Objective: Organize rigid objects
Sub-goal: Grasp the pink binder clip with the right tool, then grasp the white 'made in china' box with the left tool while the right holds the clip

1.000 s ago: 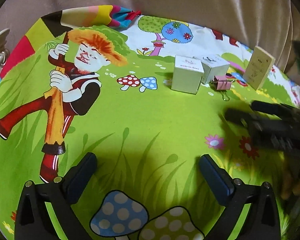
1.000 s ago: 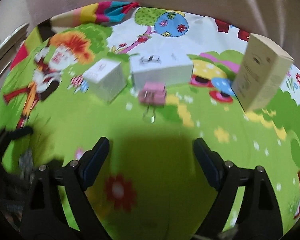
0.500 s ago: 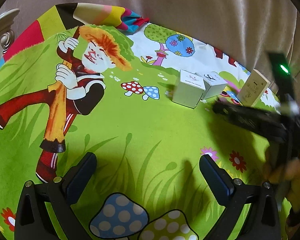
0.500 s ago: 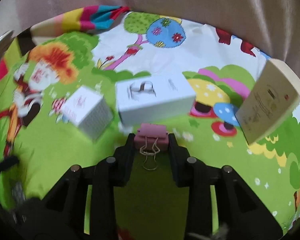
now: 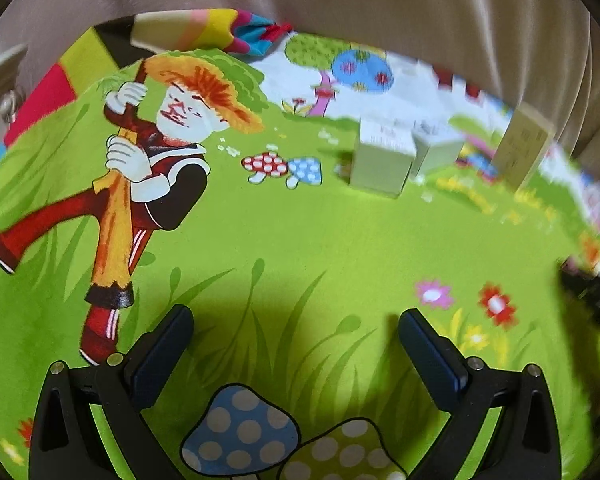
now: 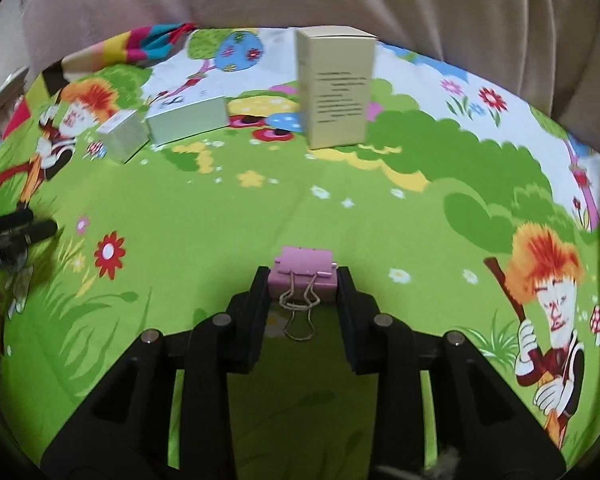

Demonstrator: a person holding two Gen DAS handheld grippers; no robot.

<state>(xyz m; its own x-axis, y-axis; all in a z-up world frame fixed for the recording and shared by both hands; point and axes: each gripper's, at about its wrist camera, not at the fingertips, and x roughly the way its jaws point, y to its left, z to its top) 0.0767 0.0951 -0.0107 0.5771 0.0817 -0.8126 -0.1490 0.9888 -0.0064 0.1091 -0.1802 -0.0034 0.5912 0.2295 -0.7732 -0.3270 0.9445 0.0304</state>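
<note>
Pink binder clip sits clamped between the right gripper jaws – seemingly lifted off the cloth; left gripper jaws gape empty.

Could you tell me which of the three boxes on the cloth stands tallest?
The beige box with printed text, standing upright on end, right of the two low white boxes.

Small box left of flat box; tall box right, apart.
</note>
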